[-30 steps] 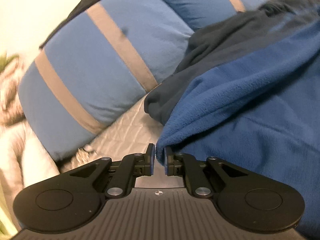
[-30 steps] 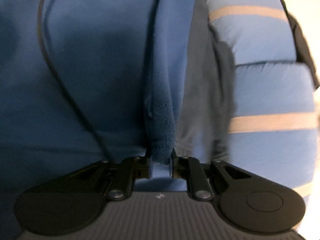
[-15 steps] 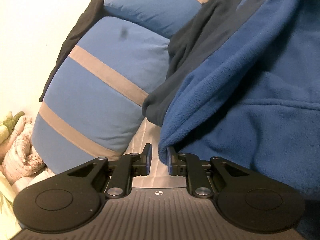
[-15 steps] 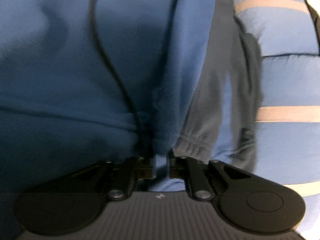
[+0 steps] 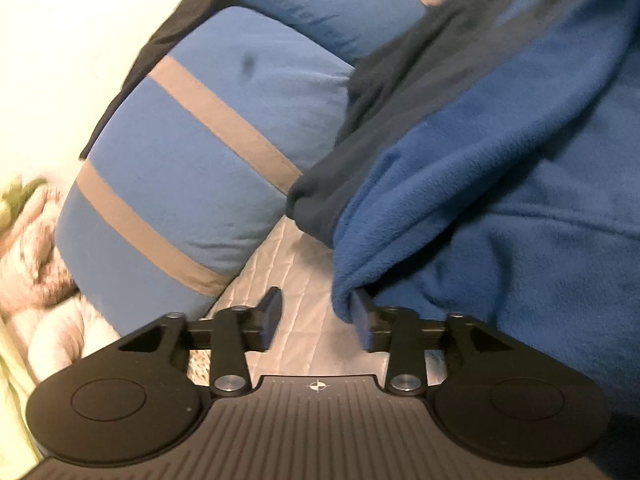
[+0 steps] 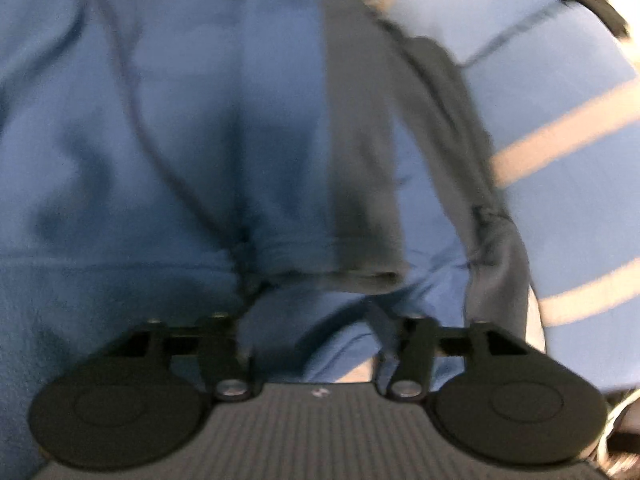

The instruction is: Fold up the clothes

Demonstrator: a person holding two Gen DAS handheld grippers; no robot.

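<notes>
A blue fleece garment (image 5: 520, 200) is the biggest thing here. It fills the right half of the left wrist view and nearly all of the blurred right wrist view (image 6: 160, 160). It lies bunched on a pale quilted cover (image 5: 296, 280), with a dark grey panel (image 5: 400, 100) running along its edge. In the right wrist view the same grey panel (image 6: 360, 160) runs from far to near, right of the middle. A thin dark cord (image 6: 132, 92) trails across the blue cloth on the left of that view.

Next in size are blue pillows with tan stripes (image 5: 200, 160). They sit to the left of and beyond the garment in the left wrist view. In the right wrist view they are on the right (image 6: 560, 140). A dark cloth (image 5: 168, 44) lies along their far edge against a pale wall (image 5: 60, 60). At the far left is a soft pinkish-white bundle (image 5: 36, 240), too blurred to name.

The left gripper (image 5: 316, 316) is low over the quilted cover, and its jaws are opening. The near corner of the fleece hangs over the right finger (image 5: 362, 320); the left finger (image 5: 270, 316) stands clear of the cloth, so nothing is pinched.

The right gripper (image 6: 312, 336) is over the fleece. Its jaws are opening and stand wide apart. Blue cloth shows in the gap, but the pads do not press on it.
</notes>
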